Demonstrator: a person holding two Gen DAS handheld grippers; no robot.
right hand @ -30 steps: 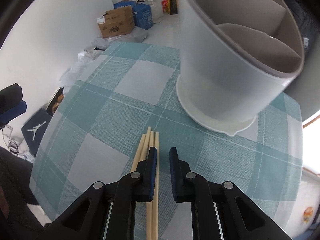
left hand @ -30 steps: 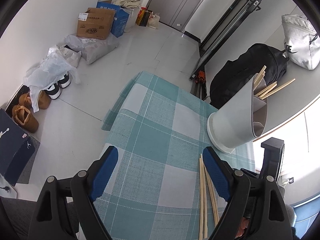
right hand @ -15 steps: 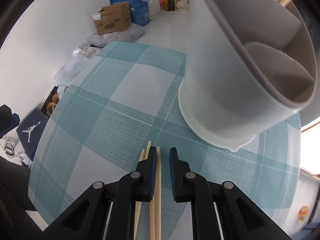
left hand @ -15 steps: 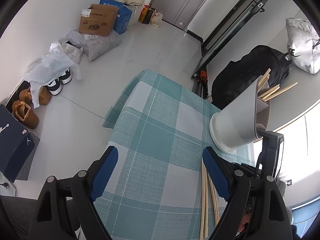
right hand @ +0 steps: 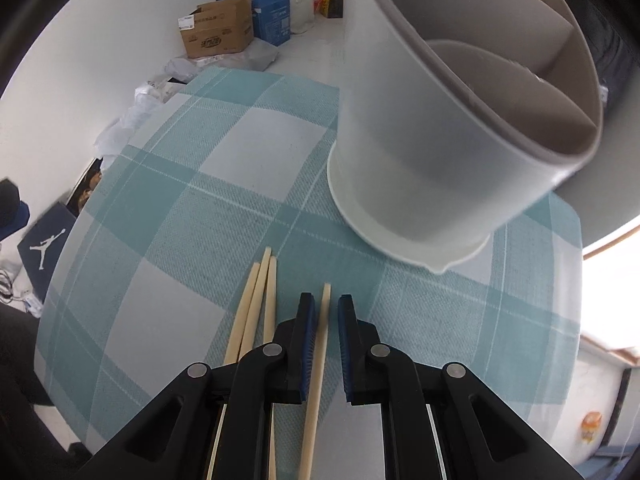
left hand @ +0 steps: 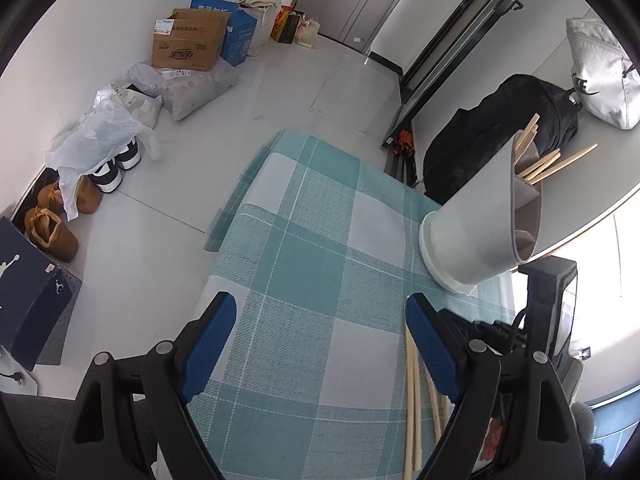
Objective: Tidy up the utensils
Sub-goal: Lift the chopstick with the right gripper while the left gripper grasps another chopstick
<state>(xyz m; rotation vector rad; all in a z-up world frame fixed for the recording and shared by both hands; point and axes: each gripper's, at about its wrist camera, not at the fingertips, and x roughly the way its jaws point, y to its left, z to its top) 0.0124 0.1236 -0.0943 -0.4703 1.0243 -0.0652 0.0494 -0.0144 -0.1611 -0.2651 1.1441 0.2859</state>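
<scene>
Right gripper (right hand: 323, 312): jaws nearly closed, pinching a single chopstick (right hand: 320, 356) that runs back between the blue pads; its tip sticks out in front of them.
Left gripper (left hand: 320, 344): jaws spread wide with nothing between them, above bare cloth.
Loose chopsticks (right hand: 256, 300): three lie together on the cloth just left of the right gripper, tips toward the holder.
Holder (right hand: 420, 152): a pale grey divided tub near the table's far right corner; more chopsticks (left hand: 548, 164) stand in its far compartment.
Tablecloth (left hand: 304, 248): teal and white check; its far-left corner hangs over the table edge, and the middle and left of the table are open.
Writing: a brown cardboard box (left hand: 188, 42) on the floor has a red printed logo, too small to read; a dark box (right hand: 42, 250) bears a white jumping-figure mark; a grey bag (left hand: 604, 76) may show a swoosh.
</scene>
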